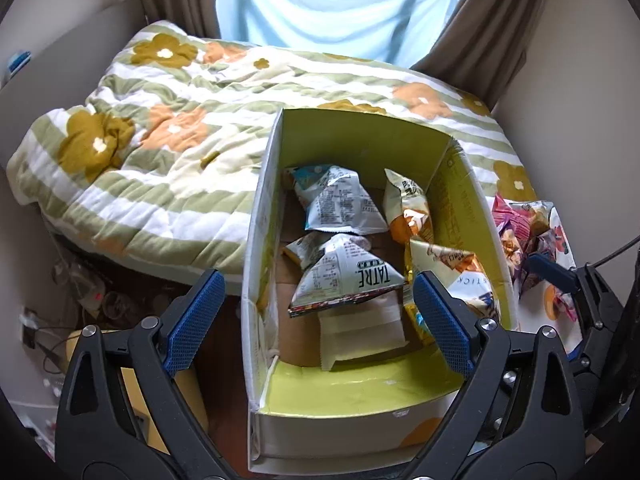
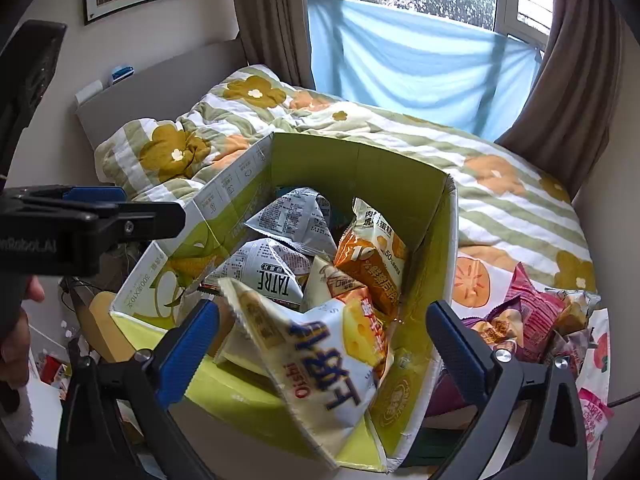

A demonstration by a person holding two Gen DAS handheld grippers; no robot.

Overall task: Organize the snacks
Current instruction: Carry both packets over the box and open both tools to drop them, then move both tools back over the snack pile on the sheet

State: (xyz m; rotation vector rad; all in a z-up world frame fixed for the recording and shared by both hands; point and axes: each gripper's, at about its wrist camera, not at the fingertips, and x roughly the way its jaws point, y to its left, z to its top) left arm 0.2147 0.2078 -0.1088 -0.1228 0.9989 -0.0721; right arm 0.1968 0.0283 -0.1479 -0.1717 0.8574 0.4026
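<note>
— Several snack bags already lie in the cardboard box (image 1: 360, 400) on the bed (image 1: 160, 140). How do you judge they will handle?

— Light and puffy, I think. The TATRE bag (image 1: 352, 276) and the cheese snack bag (image 2: 320, 352) look air-filled, with thin crinkly film that gives under any squeeze. Whatever is inside probably crumbles, so a gentle pinch is what I would use.

— Where would you take hold?

— On a sealed edge or a corner, where the film is flat and doubled. The smooth belly of a bag would likely slide out between the pads.

— And the bags not yet sorted?

— A loose pile of snack packets (image 2: 532, 320), pink and purple among them, lies on the bed just beside the box's right wall. They overlap, so I would pick off the topmost one by its crimped end.

— What are the hands doing?

— The left hand-held gripper (image 1: 316, 320) hangs over the box's near end with jaws spread wide, holding nothing. The right hand-held gripper (image 2: 324, 344) is spread wide too; the cheese snack bag sits between its fingers, leaning on the box's near right corner, but the pads are not pressing it.

— Any trouble with the box?

— Its walls look like thin card, so I would not lean on them.
</note>
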